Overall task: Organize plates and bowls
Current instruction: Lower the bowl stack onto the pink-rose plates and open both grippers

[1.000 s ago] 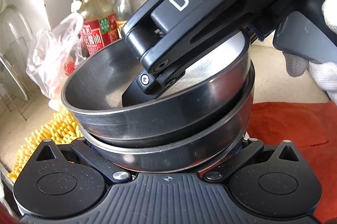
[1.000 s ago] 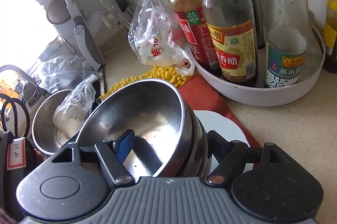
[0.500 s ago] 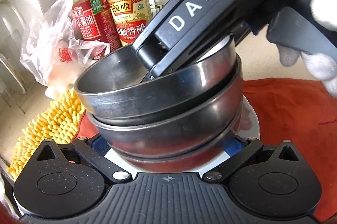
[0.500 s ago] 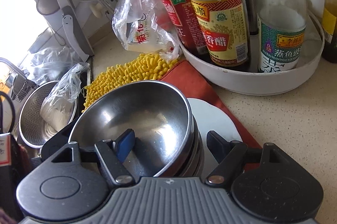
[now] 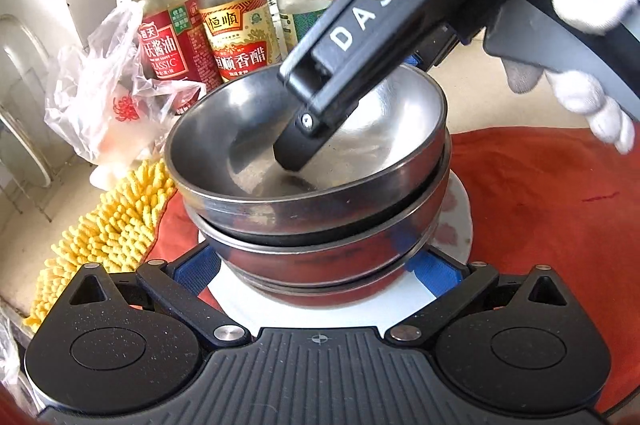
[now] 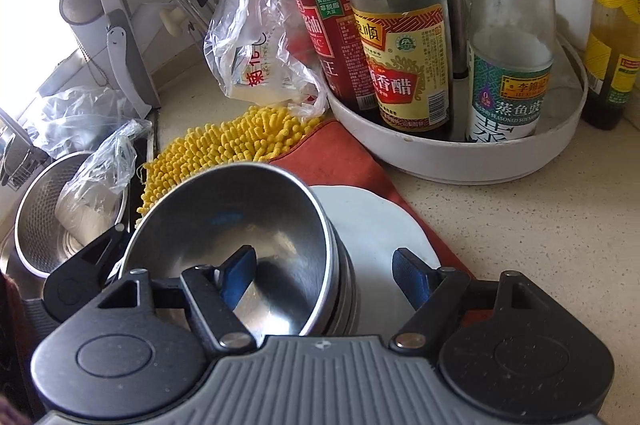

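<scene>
The bowls (image 5: 316, 185), steel and nested, sit on a white plate (image 6: 376, 221) that lies on a red cloth (image 5: 540, 205) on the bench (image 6: 540, 225). In the left wrist view, the stack stands at twelve o'clock from the left claw (image 5: 316, 269), whose blue pads flank the bottom bowl at nine and three; whether they press it cannot be told. The right claw (image 6: 324, 265) comes in from two o'clock and straddles the top bowl's rim, one finger inside near the bottom, the other outside over the plate, jaws fairly wide and not pinching. Both claws are on the stack, the left one lower. A yellow mop pad (image 5: 104, 233) lies at nine o'clock of the stack, sauce bottles (image 5: 236, 25) in a white tray (image 6: 460, 153) at twelve.
</scene>
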